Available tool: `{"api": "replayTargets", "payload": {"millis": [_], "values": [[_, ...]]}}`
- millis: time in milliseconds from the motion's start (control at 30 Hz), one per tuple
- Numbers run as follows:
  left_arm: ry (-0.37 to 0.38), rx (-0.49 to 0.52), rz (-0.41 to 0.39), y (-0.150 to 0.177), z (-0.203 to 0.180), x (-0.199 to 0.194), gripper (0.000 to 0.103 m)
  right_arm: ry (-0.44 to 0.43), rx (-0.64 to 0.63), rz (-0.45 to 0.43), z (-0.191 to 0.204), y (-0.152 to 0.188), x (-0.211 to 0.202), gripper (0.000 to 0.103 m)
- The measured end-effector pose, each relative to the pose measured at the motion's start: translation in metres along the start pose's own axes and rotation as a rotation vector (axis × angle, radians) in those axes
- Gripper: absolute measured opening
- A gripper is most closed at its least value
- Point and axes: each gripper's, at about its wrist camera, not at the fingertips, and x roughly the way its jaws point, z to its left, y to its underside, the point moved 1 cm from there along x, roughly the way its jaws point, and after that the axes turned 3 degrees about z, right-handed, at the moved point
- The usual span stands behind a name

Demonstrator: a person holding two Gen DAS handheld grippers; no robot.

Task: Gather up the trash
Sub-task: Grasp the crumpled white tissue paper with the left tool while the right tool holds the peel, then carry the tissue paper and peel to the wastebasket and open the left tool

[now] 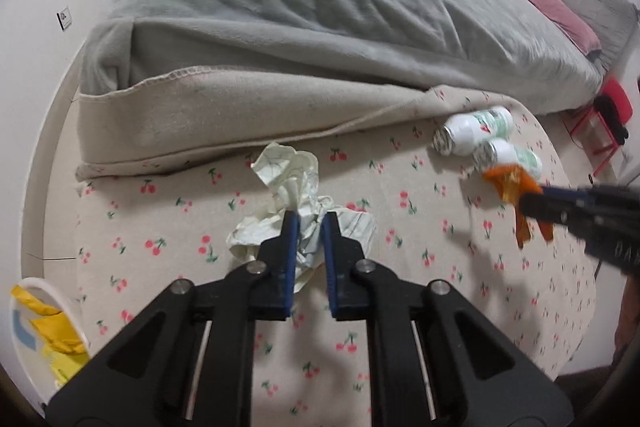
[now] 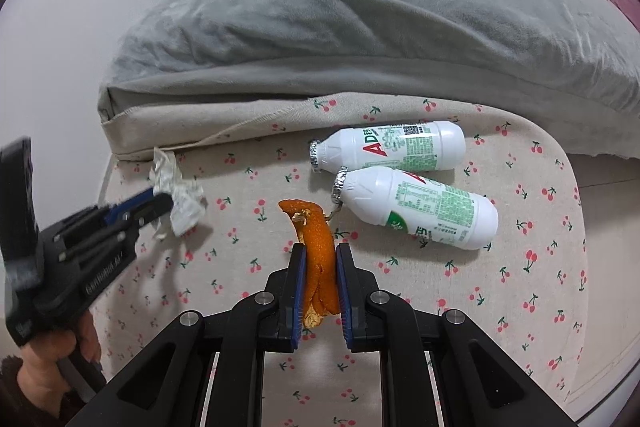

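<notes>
while the left gripper [image 1: 309, 223] pinches crumpled white paper [image 1: 296, 195], right gripper [image 2: 321, 253] clamps curled orange peel [image 2: 316, 243], two white bottles [image 2: 400, 179] lying centre right, grey-blanketed bed [image 2: 360, 19] above

Under my tools lies a beige cherry-print mat [image 2: 400, 307], spread flat and running up against the edge of the bed [image 1: 280, 27], whose grey blanket [image 2: 360, 7] hangs over a beige sheet. Ahead and to the right of my right tool, two white bottles [image 2: 416, 199] lie on their sides on the mat, foil necks pointing left, side by side and just about touching, the farther one [image 2: 388, 151] close beside the bed.
</notes>
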Motion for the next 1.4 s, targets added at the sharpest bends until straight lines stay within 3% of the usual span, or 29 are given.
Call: {"api": "replayTargets", "payload": {"millis": [367,667,867,1300,1400], "values": [[-0.011,-0.001,-0.045,0.017,0.013,-0.049,0.013,-0.023,-0.016,-0.042,0.01,0.016,-0.027,0.015],[-0.008,-0.069,-0.082,0.038,0.056,-0.097,0.013,-0.063,-0.058,-0.067,0.046,0.024,-0.033,0.015],[-0.013,-0.127,-0.1,0.055,0.09,-0.108,0.013,-0.104,-0.107,-0.07,0.081,0.027,-0.033,0.015],[-0.043,-0.209,-0.047,0.091,0.149,-0.106,0.013,-0.097,-0.186,0.154,0.138,0.044,0.045,0.016],[-0.042,-0.226,-0.046,0.097,0.159,-0.108,0.013,-0.074,-0.216,0.162,0.147,0.046,0.053,0.016]]}}
